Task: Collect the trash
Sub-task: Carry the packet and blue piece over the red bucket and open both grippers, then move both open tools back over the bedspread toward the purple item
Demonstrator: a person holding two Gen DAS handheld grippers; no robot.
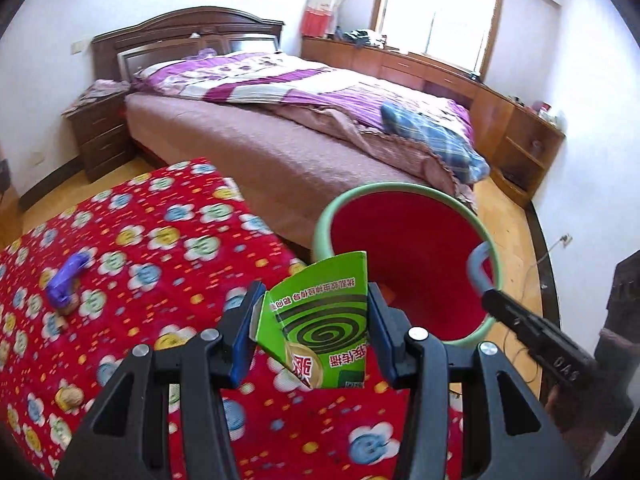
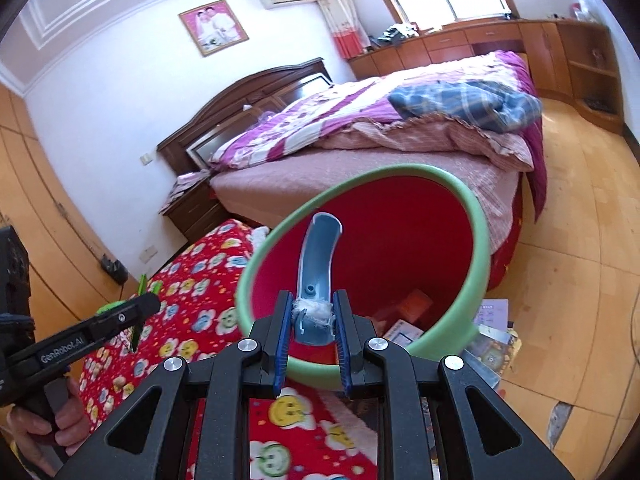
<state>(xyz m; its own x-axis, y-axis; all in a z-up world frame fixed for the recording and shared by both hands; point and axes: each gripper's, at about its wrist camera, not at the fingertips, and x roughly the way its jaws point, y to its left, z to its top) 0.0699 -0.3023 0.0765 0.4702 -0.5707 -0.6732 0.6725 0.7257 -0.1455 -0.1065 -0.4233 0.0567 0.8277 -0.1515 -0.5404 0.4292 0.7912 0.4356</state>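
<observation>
Bedroom floor and a red flower-print quilted table [image 1: 168, 240] framed the drop-off step. Left gripper [image 1: 316, 332] clamped a green cardboard mosquito-coil box [image 1: 320, 320] just beside the red, green-rimmed plastic bin [image 1: 404, 256], tilted by the right gripper [image 2: 311, 336] pinching its blue handle [image 2: 316, 264]. Next, I judged: carry over the rim, release.

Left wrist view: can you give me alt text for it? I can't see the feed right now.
The left gripper is shut on a torn green box with a spiral print, held near the open mouth of a red bucket with a green rim. The right gripper holds the bucket's blue handle. A red flowered cloth lies below, a bed behind.
</observation>
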